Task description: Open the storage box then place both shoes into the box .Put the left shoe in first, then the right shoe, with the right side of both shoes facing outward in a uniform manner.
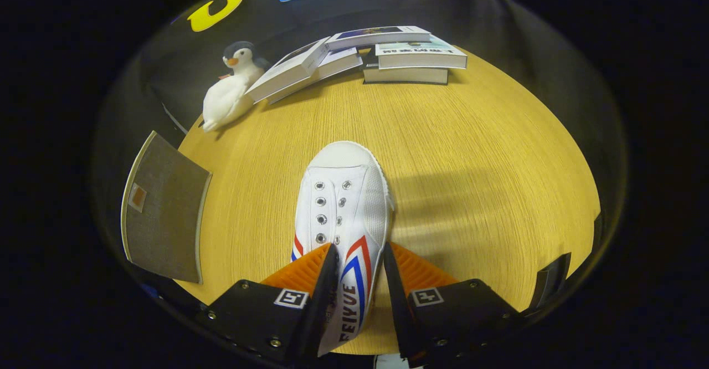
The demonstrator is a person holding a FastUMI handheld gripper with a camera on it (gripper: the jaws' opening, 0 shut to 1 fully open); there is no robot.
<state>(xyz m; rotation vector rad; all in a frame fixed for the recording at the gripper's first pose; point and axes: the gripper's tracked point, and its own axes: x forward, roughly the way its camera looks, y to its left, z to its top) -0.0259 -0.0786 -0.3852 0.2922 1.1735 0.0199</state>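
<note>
A: gripper (359, 269) state?
B: fingers pinching the white shoe (343, 214) at its heel end, lower centre of frame, toe pointing up-frame over the table (471, 153)
A: box?
B: grey flap (163, 214) at left; penguin toy (230, 89), books (382, 53) up top

Gripper (359, 272): fingers closed on the white shoe (343, 214), toe pointing ahead
Table (471, 153): wooden
Far edge: books (388, 53), penguin toy (230, 89)
Left: grey lid (163, 214)
</note>
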